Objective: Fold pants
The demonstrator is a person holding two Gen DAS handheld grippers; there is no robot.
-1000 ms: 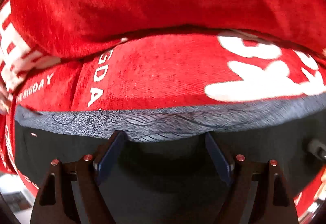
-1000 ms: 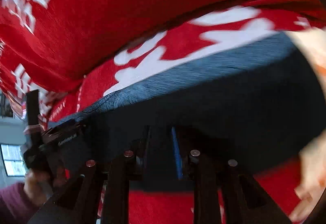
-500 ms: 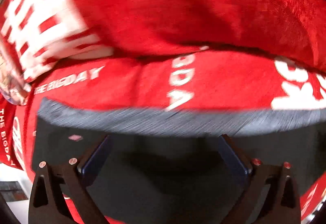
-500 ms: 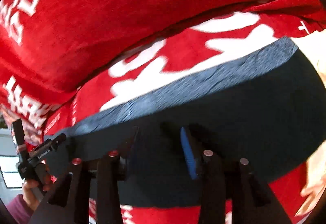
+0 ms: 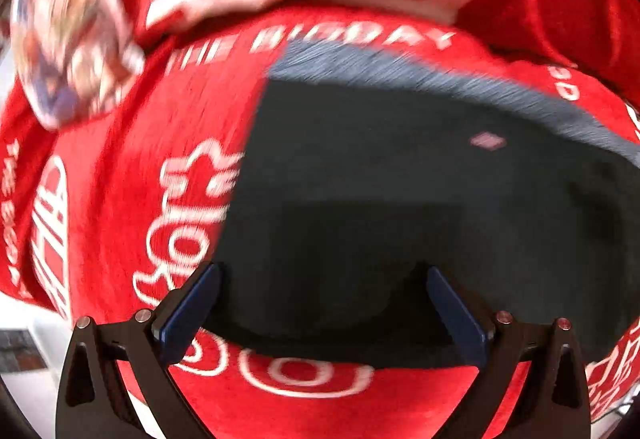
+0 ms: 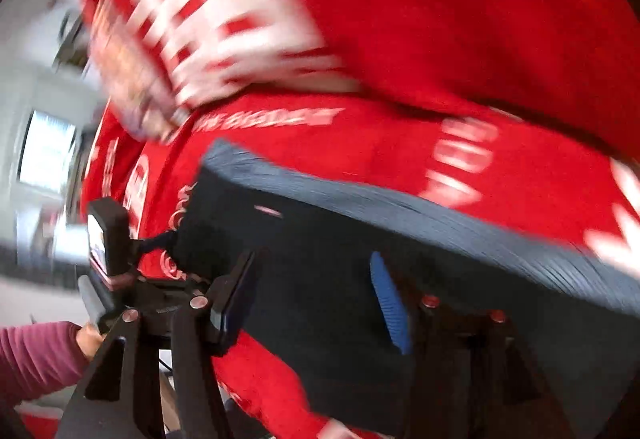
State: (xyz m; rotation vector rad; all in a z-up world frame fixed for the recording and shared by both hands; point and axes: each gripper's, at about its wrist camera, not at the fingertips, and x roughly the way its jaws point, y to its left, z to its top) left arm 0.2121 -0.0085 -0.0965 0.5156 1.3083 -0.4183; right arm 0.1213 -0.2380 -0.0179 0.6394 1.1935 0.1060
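Red cloth (image 5: 120, 199): largest thing I see; red fabric with white lettering fills both wrist views, covering the surface under the garment and bunching up behind it. I read "THE BIGDAY" just beyond the garment's far edge in the left view. Motion blur is strong.

Pants (image 5: 400, 199): dark, folded flat on the red cloth, directly ahead of both tools. A grey ribbed waistband (image 5: 460, 79) runs along the far edge. In the right view the pants (image 6: 360, 279) stretch from centre to the right border.

Left gripper (image 5: 320, 303): fingers (image 5: 188, 307) spread wide, released, holding nothing. I see both blue pads over the near edge of the pants; I cannot tell if they touch the fabric.

Right gripper (image 6: 316, 295): fingers (image 6: 388, 303) apart, released, nothing between them, with the pants right in front.

Other tool in right view: the left gripper body (image 6: 108, 239) shows at lower left, gripped by a hand (image 6: 90, 339) in a magenta sleeve (image 6: 36, 359).

Tag (image 5: 488, 140): small pink mark on the pants near the waistband.
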